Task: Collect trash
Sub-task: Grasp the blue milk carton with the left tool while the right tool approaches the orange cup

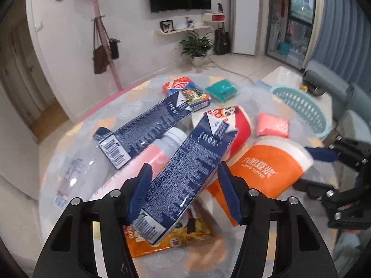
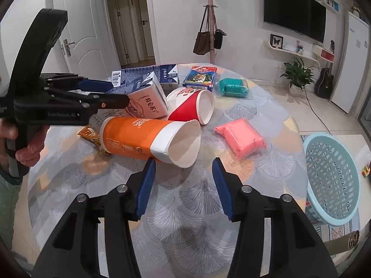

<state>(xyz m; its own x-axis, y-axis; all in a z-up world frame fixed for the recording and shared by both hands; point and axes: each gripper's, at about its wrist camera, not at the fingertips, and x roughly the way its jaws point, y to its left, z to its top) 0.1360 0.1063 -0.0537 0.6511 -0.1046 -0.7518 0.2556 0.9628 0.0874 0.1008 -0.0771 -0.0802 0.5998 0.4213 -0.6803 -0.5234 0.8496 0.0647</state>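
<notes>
Worktop (image 2: pixel 266 106) still loaded, blue basket (image 2: pixel 334 180) beside it looks empty. Orange cup (image 2: pixel 139 139) lies nearest the basket; right hand-held gripper (image 2: pixel 182 183) gapes, empty. Left hand-held gripper (image 1: pixel 183 192) brackets a milk carton (image 1: pixel 185 176), grip unclear.

Orange-and-white cup (image 2: pixel 148 139), pale-blue basket (image 2: pixel 334 180)

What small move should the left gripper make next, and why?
Probably close on the blue milk carton. The carton lies between the left gripper's blue pads, but a gap shows at the right pad, so it seems not yet held. After that, it could go to the light blue basket.
</notes>
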